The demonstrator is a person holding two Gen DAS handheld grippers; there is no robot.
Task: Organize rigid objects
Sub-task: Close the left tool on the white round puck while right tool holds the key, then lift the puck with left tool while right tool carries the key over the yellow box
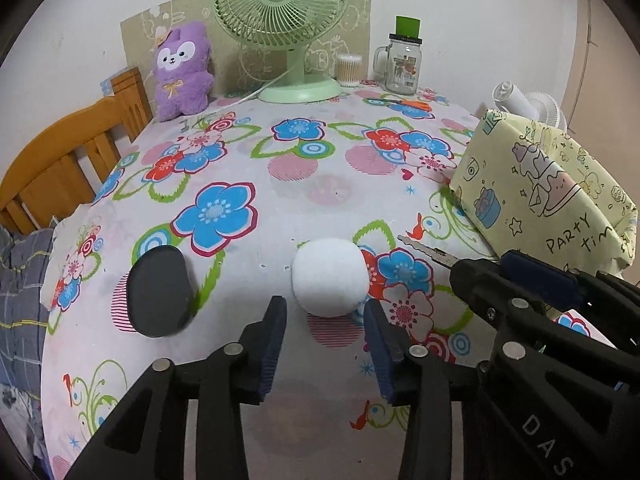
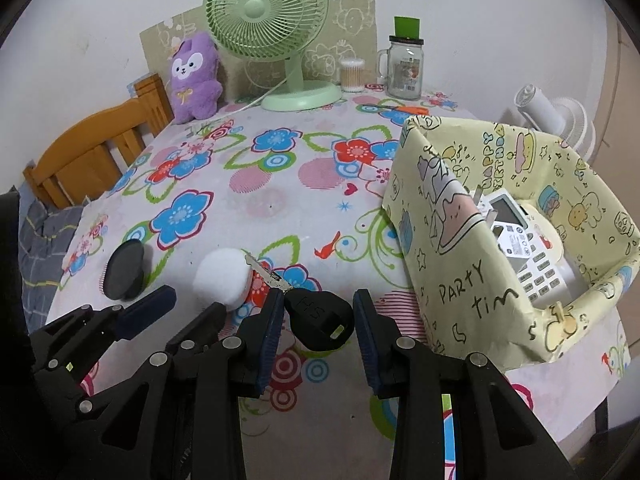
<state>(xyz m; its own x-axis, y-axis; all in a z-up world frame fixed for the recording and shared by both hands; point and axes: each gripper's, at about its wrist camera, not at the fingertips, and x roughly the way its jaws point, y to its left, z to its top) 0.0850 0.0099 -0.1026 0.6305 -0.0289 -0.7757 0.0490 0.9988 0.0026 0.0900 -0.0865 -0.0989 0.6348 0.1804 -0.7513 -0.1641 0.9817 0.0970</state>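
Right then, the right gripper (image 2: 318, 320) sat low over the flowered tablecloth (image 2: 256, 184) with its jaws spread wide around the black head of a key (image 2: 320, 316); the left pad looked to be touching the head, the right pad stood clear of it, so nothing was clamped yet; the key's metal blade (image 2: 264, 270) pointed away toward a white ball (image 2: 220, 278) and seemed to reach its edge. Meanwhile the left gripper (image 1: 325, 320) hovered just short of that same white ball (image 1: 330, 278), jaws wide as well and holding nothing; a black oval disc (image 1: 160, 290) lay on the cloth to its left, well apart from either tool.

As for progress, the yellow party-print box (image 2: 472, 280) at the right already held a white keypad device (image 2: 528, 256), so at least 1 item appeared sorted; the key, the ball and the disc were all out on the table, which suggested the job was somewhere short of halfway, though whether the ball counted as rigid could not be told; it looked soft. The fan (image 2: 266, 12), the purple plush (image 2: 196, 76) and the glass jar (image 2: 404, 70) stood at the far edge, untouched.
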